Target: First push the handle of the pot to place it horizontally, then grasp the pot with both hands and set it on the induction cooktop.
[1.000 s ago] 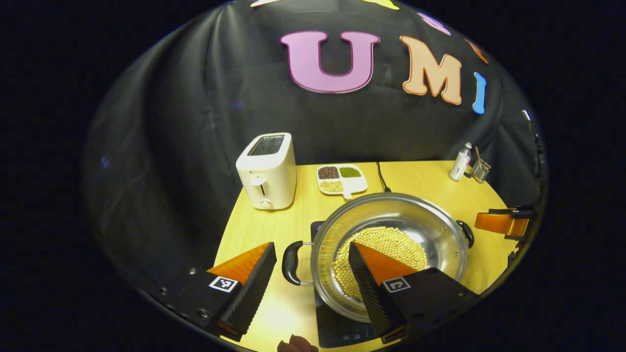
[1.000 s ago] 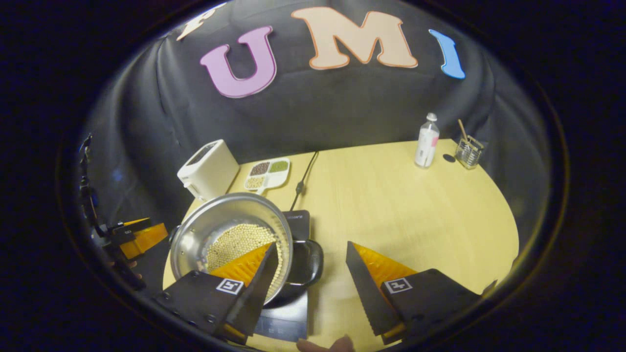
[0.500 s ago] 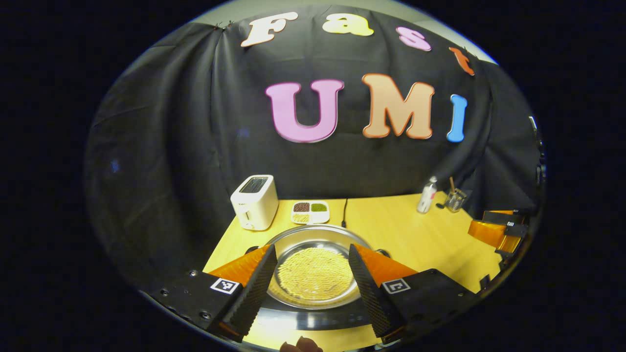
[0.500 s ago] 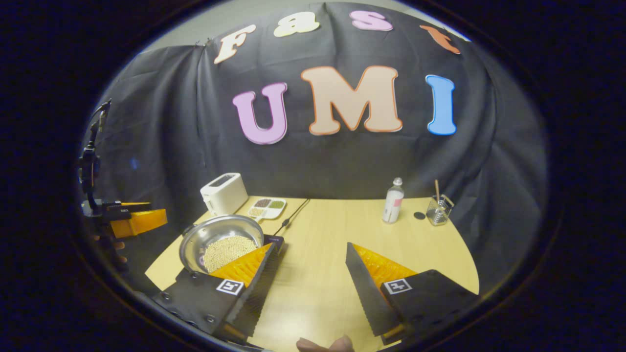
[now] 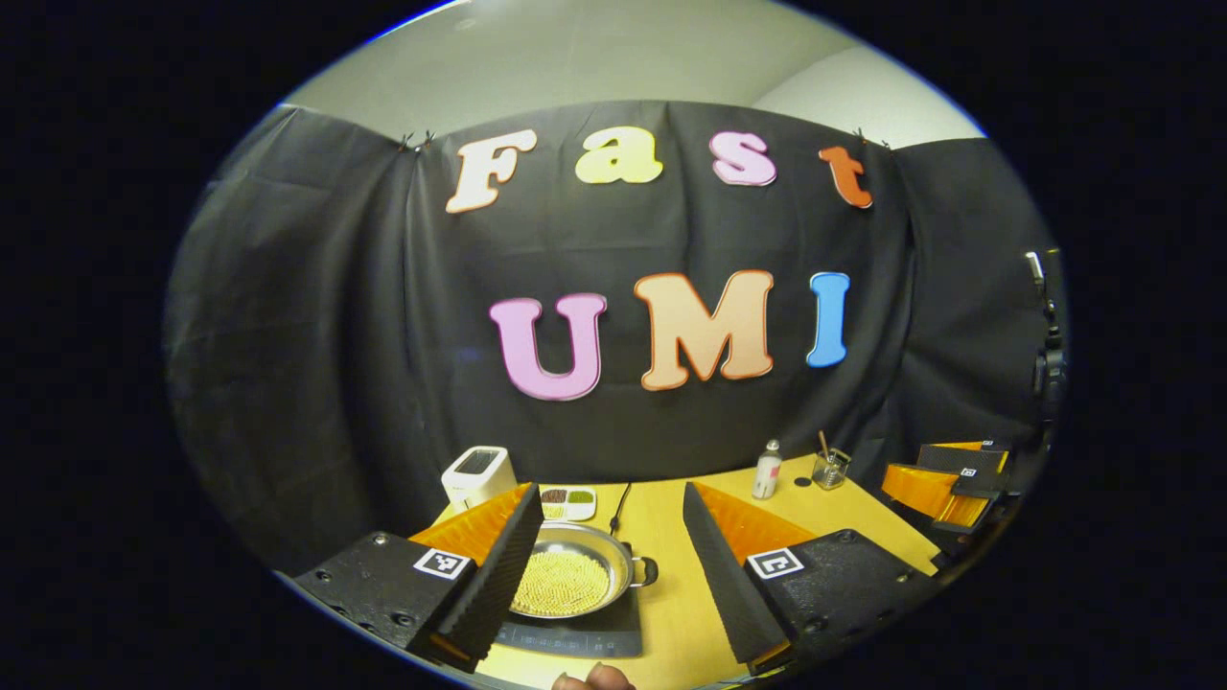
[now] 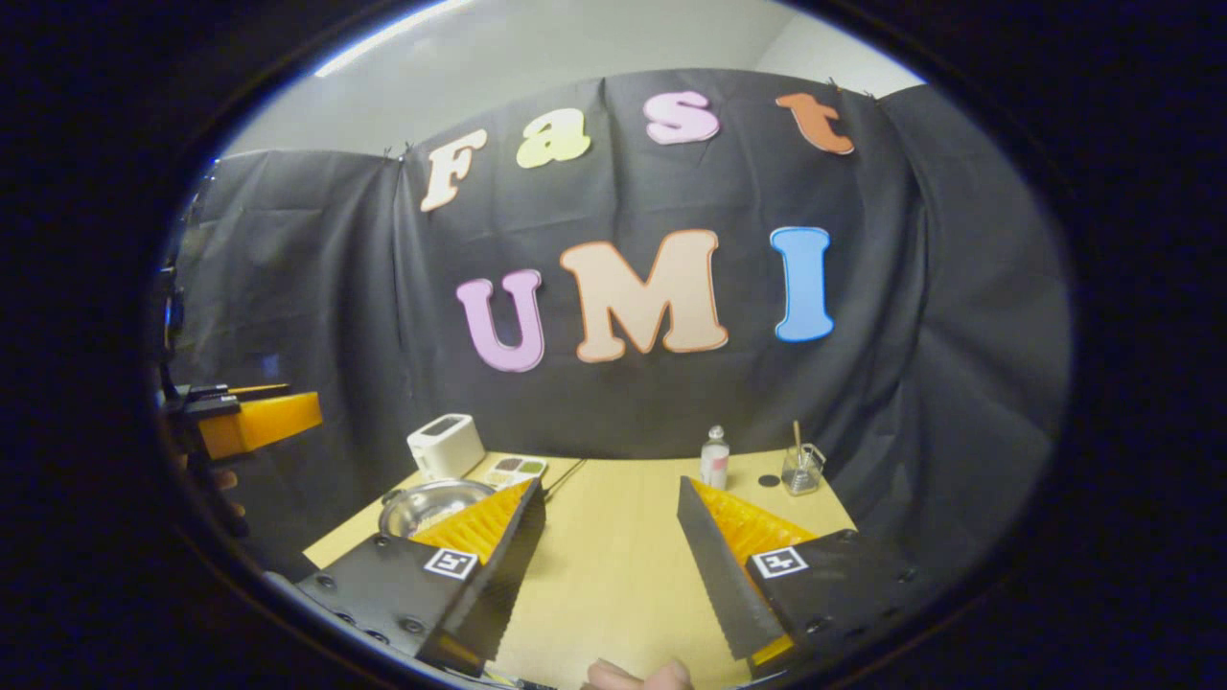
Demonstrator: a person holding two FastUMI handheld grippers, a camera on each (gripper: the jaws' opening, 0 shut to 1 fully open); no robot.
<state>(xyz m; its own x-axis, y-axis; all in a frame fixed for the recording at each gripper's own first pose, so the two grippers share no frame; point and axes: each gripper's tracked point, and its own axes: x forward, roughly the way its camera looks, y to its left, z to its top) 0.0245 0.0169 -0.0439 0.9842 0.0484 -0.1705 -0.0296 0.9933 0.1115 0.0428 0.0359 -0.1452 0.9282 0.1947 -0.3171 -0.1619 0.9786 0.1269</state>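
Basically done here: pot [image 5: 573,582] of beans parked on the induction cooktop [image 5: 575,635], just ahead of the left tool [image 5: 604,575], low between its spread, empty fingers. Right tool [image 6: 609,565] likewise gaping over bare tabletop [image 6: 613,537], pot off to its left. Probably backed away because nothing's left to carry.

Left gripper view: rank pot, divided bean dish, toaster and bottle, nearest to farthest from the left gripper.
From the left gripper:
1. pot, between the fingers, on the induction cooktop.
2. divided bean dish, behind the pot.
3. toaster, back left, and bottle, back right: too close to call.
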